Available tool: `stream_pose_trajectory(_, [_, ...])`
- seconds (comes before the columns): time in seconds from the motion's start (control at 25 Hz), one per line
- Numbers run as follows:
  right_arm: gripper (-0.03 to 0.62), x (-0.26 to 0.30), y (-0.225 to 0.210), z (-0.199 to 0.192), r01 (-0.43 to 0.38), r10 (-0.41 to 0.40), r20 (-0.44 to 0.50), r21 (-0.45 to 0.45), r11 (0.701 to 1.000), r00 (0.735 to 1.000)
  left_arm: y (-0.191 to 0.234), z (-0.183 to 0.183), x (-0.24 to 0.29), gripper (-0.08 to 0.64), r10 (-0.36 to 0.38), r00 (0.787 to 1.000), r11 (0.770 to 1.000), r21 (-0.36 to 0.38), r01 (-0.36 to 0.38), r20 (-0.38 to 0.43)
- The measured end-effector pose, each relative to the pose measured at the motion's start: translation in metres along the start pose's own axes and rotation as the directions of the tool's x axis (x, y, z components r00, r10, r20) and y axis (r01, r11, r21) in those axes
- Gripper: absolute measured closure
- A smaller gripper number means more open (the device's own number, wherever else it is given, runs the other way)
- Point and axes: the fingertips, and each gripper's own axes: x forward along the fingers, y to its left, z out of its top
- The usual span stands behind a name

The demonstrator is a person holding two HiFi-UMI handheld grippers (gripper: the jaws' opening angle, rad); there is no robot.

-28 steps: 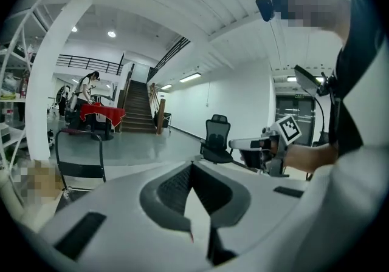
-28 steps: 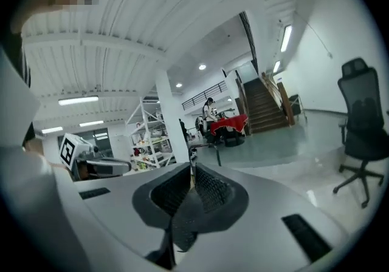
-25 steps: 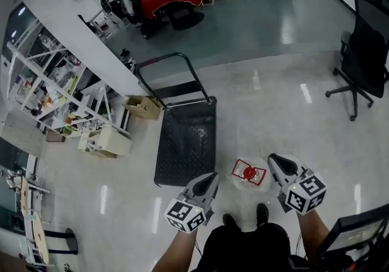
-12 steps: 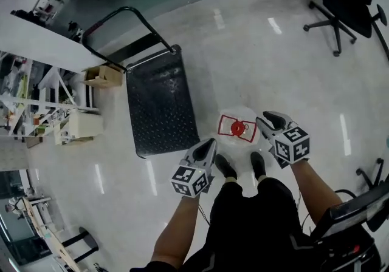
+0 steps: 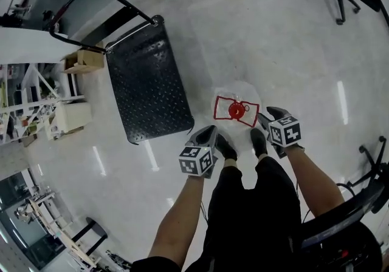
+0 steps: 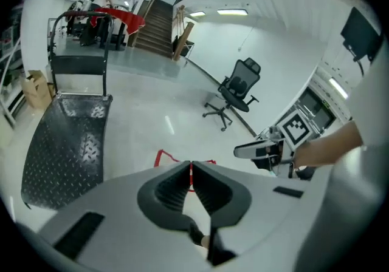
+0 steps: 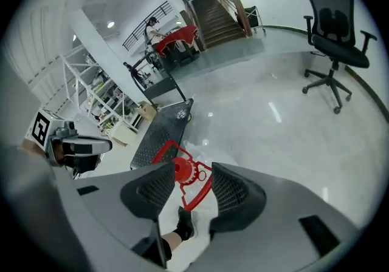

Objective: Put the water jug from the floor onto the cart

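Jug (image 5: 236, 110), red-capped, on floor (image 5: 273, 40) beside cart (image 5: 149, 82); any lettering too small.

We hold both grippers low by our shoes (image 5: 226, 147): the left gripper (image 5: 206, 136) near the black cart (image 5: 148, 82), the right gripper (image 5: 269, 116) just beside the red-capped water jug (image 5: 236, 110) on the floor (image 5: 273, 34). Its jaws have just been opening, with nothing between them.
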Motion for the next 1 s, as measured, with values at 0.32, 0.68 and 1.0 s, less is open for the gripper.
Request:
stream_pose_trajectory(0.32, [0.4,0.057,-0.024,-0.048,0.029,-0.01,-0.08,0.232,0.972,0.997,0.023,-0.041,0.033,0.569,0.004,0.995,0.994,-0.112,-0.016,-0.101])
stream_pose_trajectory(0.68, [0.399,0.094,-0.038,-0.079,0.044,-0.005,-0.112,0.35,0.936,0.994,0.032,-0.084,0.049,0.569,-0.016,0.982,0.995,-0.101,-0.003,-0.19])
stream_pose_trajectory(1.0, [0.477,0.11,-0.038,-0.082,0.019,0.027,-0.127,0.346,0.938,0.992,0.033,-0.091,0.035,0.569,-0.011,0.987,0.997,-0.078,-0.001,-0.158])
